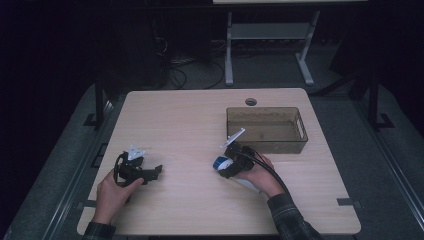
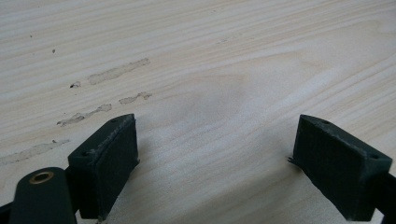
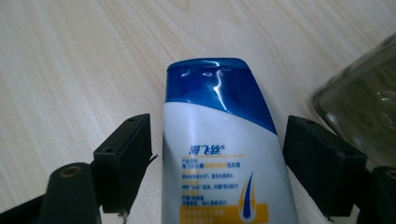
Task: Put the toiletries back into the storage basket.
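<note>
- The left hand-held gripper (image 1: pixel 150 172) rests low on the counter (image 1: pixel 190 120), well to the left of the shampoo bottle (image 3: pixel 224 154); its jaws stand apart with bare wood between them, and it looks idle.
- The bottle lies flat on the counter, blue cap (image 3: pixel 215 86) pointing away from the person, just in front of the near left corner of the clear bin (image 1: pixel 266 131).
- The right hand-held gripper (image 3: pixel 217 163) straddles the bottle's white body; its jaws stand apart, a slim gap on each side, neither pad pressing.
- If the step is a grasp, the jaws should close evenly on the flat sides below the cap, keeping the bottle centred so it doesn't twist.
- The bin wall is close on the bottle's right, so a lift should clear its rim; left of the bottle lies open wood for moving.
</note>
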